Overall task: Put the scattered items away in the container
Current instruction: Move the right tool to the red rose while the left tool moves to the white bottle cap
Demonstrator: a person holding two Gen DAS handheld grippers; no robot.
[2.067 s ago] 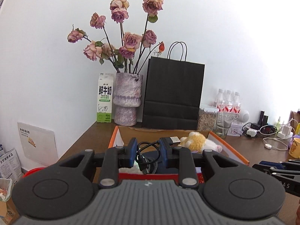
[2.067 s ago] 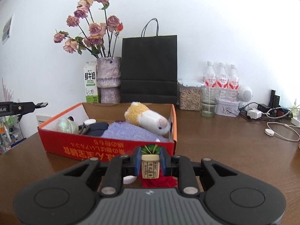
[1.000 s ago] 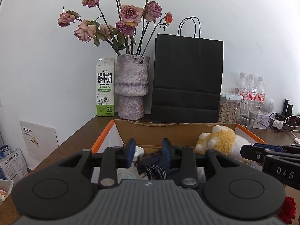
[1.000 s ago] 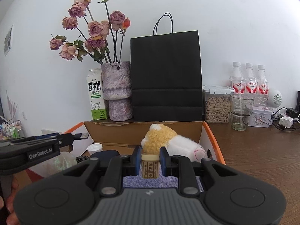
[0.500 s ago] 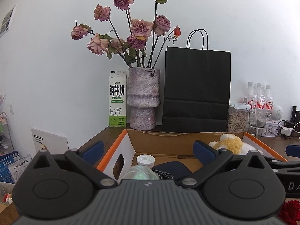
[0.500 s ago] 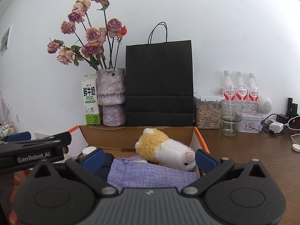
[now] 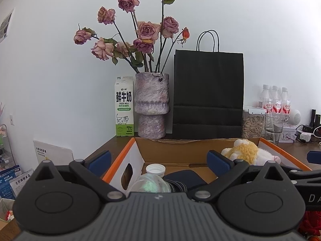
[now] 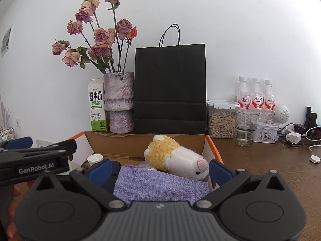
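A: How far along was the tidying judged to be?

B: Well along, it seemed. The orange-edged cardboard box point(image 8: 210, 140) was seen on the brown table point(image 8: 260, 160), in front of the black paper bag point(image 8: 170, 84). Inside it were laid a purple cloth pouch point(image 8: 158, 184), a yellow-and-white plush toy point(image 8: 174, 158), a dark case point(image 7: 184, 176), a crumpled clear wrapper point(image 7: 150, 184) and a white cap point(image 7: 155, 169).

A: And the claws?

B: The left gripper point(image 7: 158, 160) was held over the box with its blue pads spread wide and nothing between them. The right gripper point(image 8: 160, 170) was likewise spread wide and empty, above the pouch.

A: Was anything left outside?

B: Something red point(image 7: 311, 225) was glimpsed at the lower right edge of the left view, beyond the box; what it was could not be told. Little else was shown scattered.

A: Any writing?

B: "FRESH MILK" was read on the milk carton point(image 7: 124, 112), "GenRobot.AI" on the left gripper's side in the right view. The bottles point(image 8: 254, 96) bore red labels too small to be read.
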